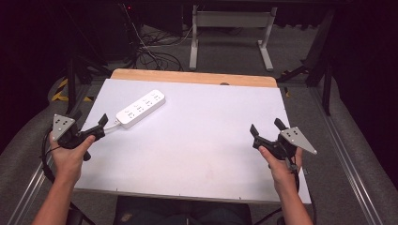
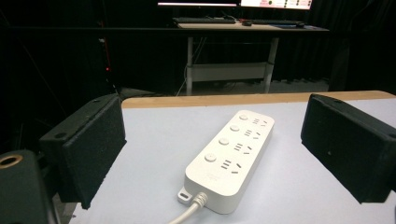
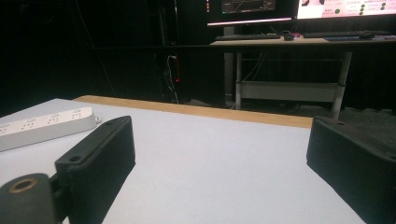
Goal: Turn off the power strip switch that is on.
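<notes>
White plastic power strip (image 1: 141, 108), long and rounded, four round buttons down one side and four socket groups beside them, lying flat and slantwise on the white table top (image 1: 197, 140), toward its far left part. White cord (image 1: 110, 126) leaving the near end of the strip, heading to the table's left edge. Small embossed mark near the cord end of the strip, too faint to read; no other writing legible on it.

Left gripper (image 1: 89, 124), black with a grey three-cornered plate, held in the left hand (image 1: 70, 154) just off the strip's near end, over the left edge of the table. Jaws spread wide, holding nothing; in the left gripper view the strip (image 2: 231, 156) sits between the two black padded jaws, farther on, untouched.

Right gripper (image 1: 267, 127), same build, held in the right hand (image 1: 280, 168) well apart from the strip, over the table's right side. Jaws likewise released and wide, nothing between them but bare white surface; strip (image 3: 44, 127) seen far off to the left in the right gripper view.

Beyond the strip, a strip of bare wood (image 1: 195, 76) along the table's far edge. Dark room past that: grey floor, tangled cables (image 1: 155, 51), a white-legged desk (image 3: 299, 44) bearing keyboards and lit monitors, screen text too small to read.
</notes>
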Available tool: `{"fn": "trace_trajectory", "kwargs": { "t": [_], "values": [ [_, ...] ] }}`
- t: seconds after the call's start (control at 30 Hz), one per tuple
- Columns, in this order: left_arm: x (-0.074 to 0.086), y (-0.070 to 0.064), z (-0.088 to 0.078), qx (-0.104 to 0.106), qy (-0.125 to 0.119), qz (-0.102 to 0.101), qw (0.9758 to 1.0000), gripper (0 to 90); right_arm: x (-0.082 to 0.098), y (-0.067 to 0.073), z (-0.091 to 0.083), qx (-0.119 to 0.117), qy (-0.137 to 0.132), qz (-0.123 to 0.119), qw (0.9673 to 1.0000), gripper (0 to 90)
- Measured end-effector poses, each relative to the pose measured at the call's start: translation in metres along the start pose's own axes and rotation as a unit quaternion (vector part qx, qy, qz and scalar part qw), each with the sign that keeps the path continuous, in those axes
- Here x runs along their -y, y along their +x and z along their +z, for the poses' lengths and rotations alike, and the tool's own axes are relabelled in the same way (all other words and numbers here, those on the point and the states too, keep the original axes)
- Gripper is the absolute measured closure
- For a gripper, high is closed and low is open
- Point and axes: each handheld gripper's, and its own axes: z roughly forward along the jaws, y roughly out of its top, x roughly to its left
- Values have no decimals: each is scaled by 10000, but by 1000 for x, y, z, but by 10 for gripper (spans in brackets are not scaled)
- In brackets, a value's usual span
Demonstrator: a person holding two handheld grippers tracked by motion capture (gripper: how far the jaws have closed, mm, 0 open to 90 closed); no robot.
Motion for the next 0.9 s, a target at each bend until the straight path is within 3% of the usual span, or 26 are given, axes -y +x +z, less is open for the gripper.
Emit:
{"fn": "trace_trajectory", "kwargs": {
  "t": [0.63,0.9],
  "values": [
    [0,-1,2,52,16,14,10000,75,1,0,-1,8,-2,-31,10000,85],
    [1,2,6,10,34,-39,10000,75,4,-4,2,7,44,63,10000,85]
  ]
}}
